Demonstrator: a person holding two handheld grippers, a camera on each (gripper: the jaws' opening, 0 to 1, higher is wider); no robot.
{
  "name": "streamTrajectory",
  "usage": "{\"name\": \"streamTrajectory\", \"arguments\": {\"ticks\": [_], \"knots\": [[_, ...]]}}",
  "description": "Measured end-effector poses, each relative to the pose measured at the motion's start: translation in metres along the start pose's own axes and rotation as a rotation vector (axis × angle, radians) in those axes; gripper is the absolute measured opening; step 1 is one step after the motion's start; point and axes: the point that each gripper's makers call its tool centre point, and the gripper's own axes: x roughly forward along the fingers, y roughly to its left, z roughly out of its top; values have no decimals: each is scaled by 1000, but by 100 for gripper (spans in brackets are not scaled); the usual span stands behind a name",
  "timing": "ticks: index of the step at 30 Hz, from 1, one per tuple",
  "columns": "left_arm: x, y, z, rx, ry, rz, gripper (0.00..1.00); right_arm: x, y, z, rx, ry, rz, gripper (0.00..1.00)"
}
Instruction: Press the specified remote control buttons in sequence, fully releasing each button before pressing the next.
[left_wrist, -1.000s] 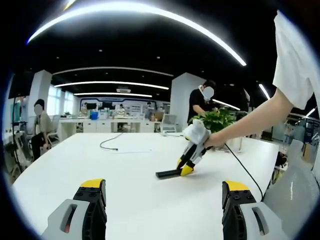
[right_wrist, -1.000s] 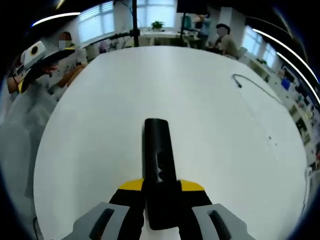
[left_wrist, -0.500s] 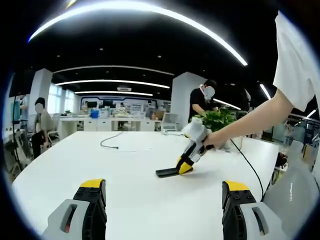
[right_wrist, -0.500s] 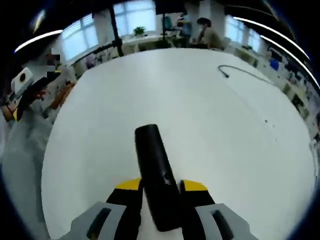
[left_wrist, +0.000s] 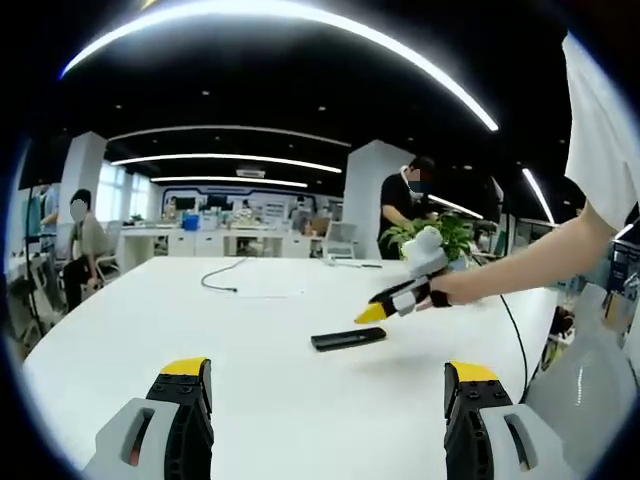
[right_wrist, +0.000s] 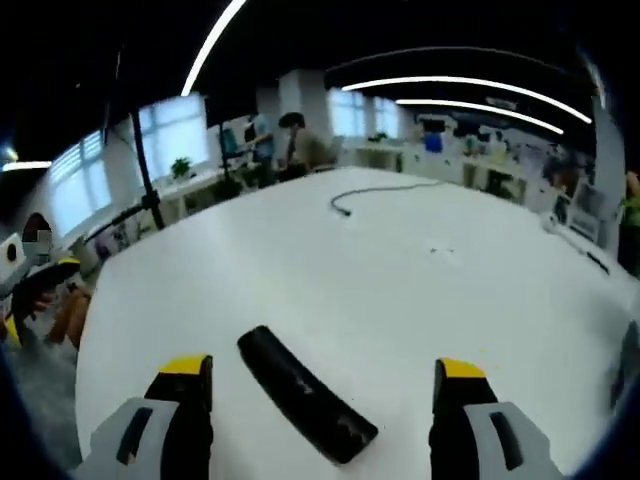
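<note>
No readable text, label, brand, number or sign can be made out in either view. The markings on the remote control (right_wrist: 305, 408) are too blurred to be read, and the far wall displays behind the white table (left_wrist: 270, 330) are too small and soft to be deciphered.

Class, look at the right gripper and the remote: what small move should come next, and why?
Probably lower the right gripper onto the next button: its fingers stand open above the black remote, which lies free on the white table.
</note>
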Motion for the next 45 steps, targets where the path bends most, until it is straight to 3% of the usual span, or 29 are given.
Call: {"name": "streamTrajectory", "arguments": {"ticks": [4, 12, 18, 24, 32, 36, 42, 45], "knots": [[0, -2, 1, -19, -4, -13, 100, -10, -2, 9, -44, -29, -70, 99], [-1, -4, -1, -9, 3, -20, 100, -34, 6, 22, -40, -65, -116, 99], [-2, -2, -7, -9, 40, -9, 100, -71, 12, 23, -67, -82, -165, 99], [-3, -2, -3, -46, 23, -15, 100, -104, 20, 24, -41, -123, -190, 99], [-4, -1, -3, -31, 27, -5, 100, -141, 35, 18, -10, -165, -215, 99], [-4, 2, -7, -25, 47, 4, 100, -159, 50, 17, 3, -222, -183, 99], [-3, -1, -7, -11, 50, -10, 100, -181, 62, 2, -25, -210, -191, 99], [-4, -1, -8, 7, 54, -6, 100, -193, 68, -6, 15, -219, -169, 99]]}}
